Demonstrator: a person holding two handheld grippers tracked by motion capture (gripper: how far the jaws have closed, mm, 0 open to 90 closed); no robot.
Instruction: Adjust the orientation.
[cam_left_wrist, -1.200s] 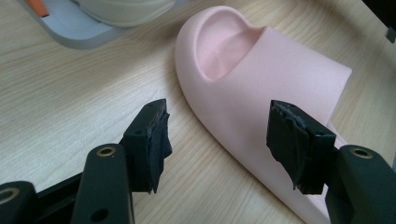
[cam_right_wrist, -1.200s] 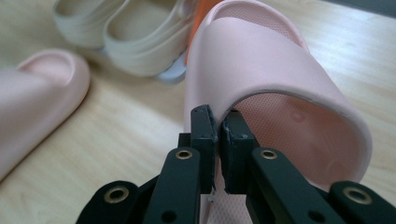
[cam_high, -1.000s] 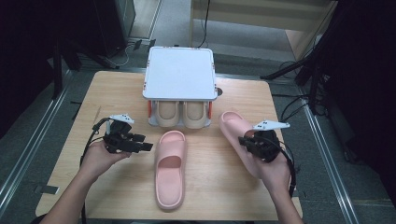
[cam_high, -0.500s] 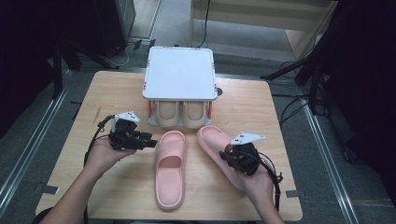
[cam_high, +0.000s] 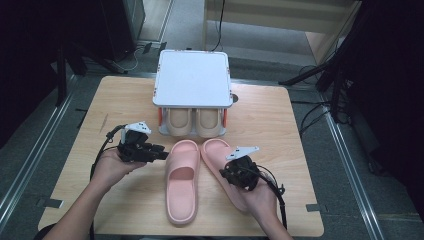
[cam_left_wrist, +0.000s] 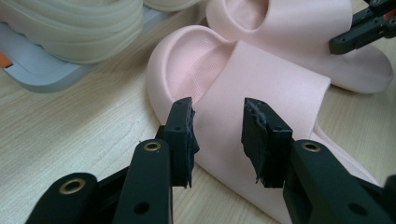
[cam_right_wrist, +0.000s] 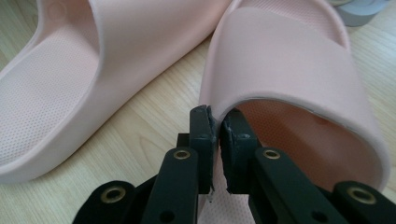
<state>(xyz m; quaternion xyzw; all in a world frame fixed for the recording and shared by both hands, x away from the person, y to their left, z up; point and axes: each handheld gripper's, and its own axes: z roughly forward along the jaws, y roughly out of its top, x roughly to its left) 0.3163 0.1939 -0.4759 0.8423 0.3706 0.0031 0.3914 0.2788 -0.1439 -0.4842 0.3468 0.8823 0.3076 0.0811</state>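
Note:
Two pink slippers lie side by side on the wooden table (cam_high: 125, 100). The left pink slipper (cam_high: 182, 185) points its toe at the rack. My left gripper (cam_high: 161, 150) sits at its left side. Its jaws have just been closing and stand half apart (cam_left_wrist: 217, 122), with the slipper's strap (cam_left_wrist: 261, 79) between them and no pad pressing on it. The right pink slipper (cam_high: 215, 155) lies slanted beside the first. My right gripper (cam_high: 226, 173) is shut on the edge of its strap (cam_right_wrist: 289, 60), with the pads (cam_right_wrist: 218, 116) nearly together on the thin rim.
A white-topped shoe rack (cam_high: 192, 77) stands at the back middle, with a pair of beige slippers (cam_high: 192, 122) on its lower shelf, close to the pink toes. In the left gripper view those beige slippers (cam_left_wrist: 84, 28) sit on the grey rack base (cam_left_wrist: 42, 74).
My right gripper has carried the right pink slipper leftward until it lies next to the left one. My left gripper's jaws have narrowed around the left slipper's strap.

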